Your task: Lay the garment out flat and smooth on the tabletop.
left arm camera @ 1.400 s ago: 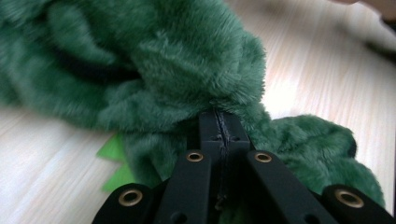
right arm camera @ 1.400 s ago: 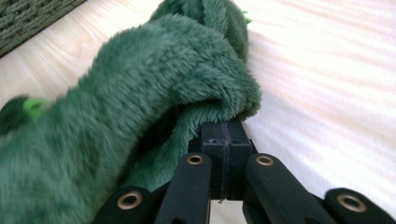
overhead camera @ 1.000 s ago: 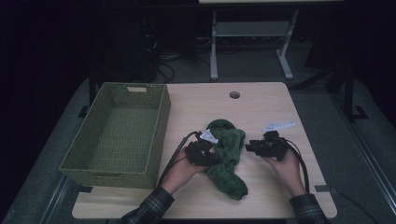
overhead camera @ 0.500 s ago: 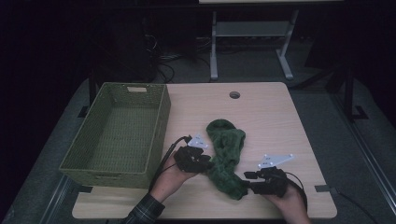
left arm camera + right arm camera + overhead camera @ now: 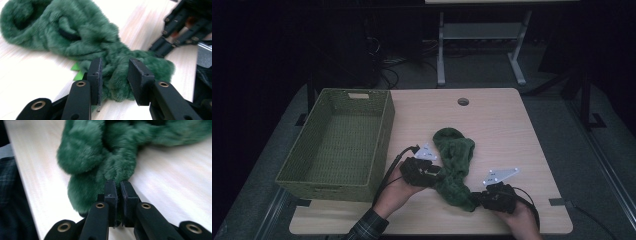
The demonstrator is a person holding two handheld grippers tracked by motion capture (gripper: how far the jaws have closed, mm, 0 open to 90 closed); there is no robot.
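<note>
Dim lab: bare desk (image 5: 492,120), floor cables (image 5: 397,65).

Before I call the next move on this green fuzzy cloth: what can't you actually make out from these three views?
- What the green fuzzy cloth is: bunched folds hide its shape in every view.
- How much pile the right gripper pinches: its near-shut pads cover the spot.
- Whether the left gripper presses the cloth: pile hides the pads' inner faces.
- The small bright green scrap: mostly under the cloth, left gripper view.
- The basket near wall's inside: hidden by its rim, high view.
</note>
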